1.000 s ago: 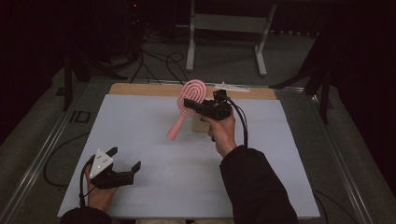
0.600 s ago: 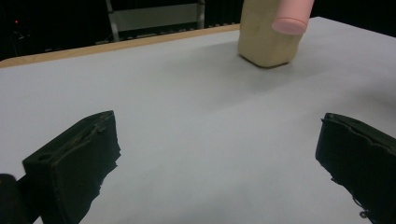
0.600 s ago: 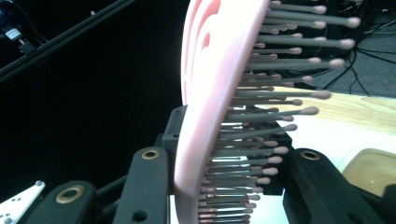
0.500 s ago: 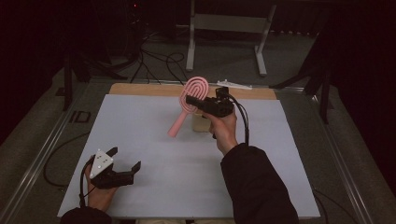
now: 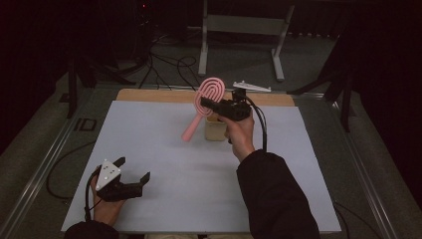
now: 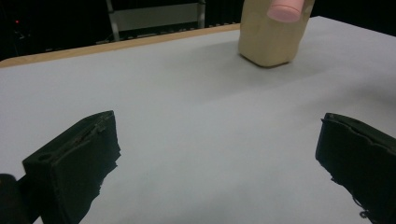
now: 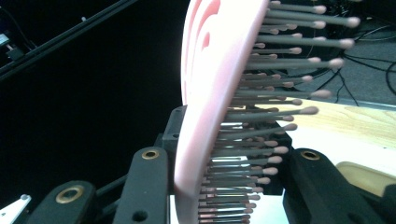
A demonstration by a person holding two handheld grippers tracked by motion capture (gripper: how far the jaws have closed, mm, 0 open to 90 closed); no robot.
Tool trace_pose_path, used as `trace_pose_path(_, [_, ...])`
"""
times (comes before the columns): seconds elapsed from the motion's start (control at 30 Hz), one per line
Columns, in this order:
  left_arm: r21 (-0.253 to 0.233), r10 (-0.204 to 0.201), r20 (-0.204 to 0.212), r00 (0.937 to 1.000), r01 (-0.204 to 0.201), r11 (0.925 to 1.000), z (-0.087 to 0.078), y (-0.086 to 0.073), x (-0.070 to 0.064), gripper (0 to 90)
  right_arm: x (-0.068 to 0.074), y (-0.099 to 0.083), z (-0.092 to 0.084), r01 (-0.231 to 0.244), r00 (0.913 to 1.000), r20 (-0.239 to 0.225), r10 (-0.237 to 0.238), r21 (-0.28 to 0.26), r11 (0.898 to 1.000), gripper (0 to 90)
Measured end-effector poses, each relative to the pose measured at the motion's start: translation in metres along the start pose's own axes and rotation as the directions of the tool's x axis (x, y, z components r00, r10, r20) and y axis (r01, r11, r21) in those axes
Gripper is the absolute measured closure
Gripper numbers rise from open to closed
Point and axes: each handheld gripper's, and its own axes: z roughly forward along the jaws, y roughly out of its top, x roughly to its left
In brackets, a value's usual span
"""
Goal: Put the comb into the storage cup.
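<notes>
- High view: the right gripper (image 5: 211, 106) pinches a pink hairbrush (image 5: 201, 105) by its oval head, above the far middle of the white table (image 5: 164, 149). The handle slants down toward the person's left, its free end in the air, apparently just clear of the table. Holding the head rather than the handle leaves the handle free to be lowered first; this is a judgement from the pose.
- High view: a small beige cup (image 5: 215, 128) stands upright on the table directly below the right gripper and beside the brush handle. Its opening is hidden under the hand, so its contents cannot be told. The brush is outside the cup; the likely step is standing the handle in it.
- High view: the left gripper (image 5: 133, 177) rests low near the table's near left corner, jaws spread and holding nothing, well apart from cup and brush. It seems parked out of the way.
- Left gripper view: the two black jaws stand wide apart over bare table. Far off, the cup (image 6: 271, 35) sits on the table, with the rounded pink handle tip (image 6: 286, 11) showing in front of its upper part; whether the tip touches the cup cannot be told.
- Right gripper view: the brush head (image 7: 212, 93) stands edge-on between the jaws, solid back toward one jaw, bristles (image 7: 275, 88) toward the other. The jaws are pressed onto it. A beige edge of the cup (image 7: 364, 175) shows below right.
</notes>
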Motion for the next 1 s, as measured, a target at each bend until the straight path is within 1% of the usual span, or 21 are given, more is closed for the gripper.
trace_pose_path(0.37, [0.0, -0.001, -0.001, 1.0, 0.001, 1.0, 0.0, 0.0, 0.0, 0.2, -0.01, 0.003, -0.002, -0.022, 0.9995, 0.022, 0.022, -0.014, 1.0, 63.5])
trace_pose_path(0.67, [0.001, 0.0, -0.001, 1.0, 0.0, 1.0, 0.0, 0.0, 0.0, 0.2, -0.014, 0.004, -0.003, -0.023, 0.999, 0.037, 0.023, -0.022, 0.999, 63.5])
trace_pose_path(1.0, [0.002, 0.001, -0.001, 1.0, -0.001, 1.0, 0.0, 0.0, 0.0, 0.3, -0.018, 0.01, -0.007, -0.021, 0.9977, 0.063, 0.023, -0.037, 0.999, 63.5])
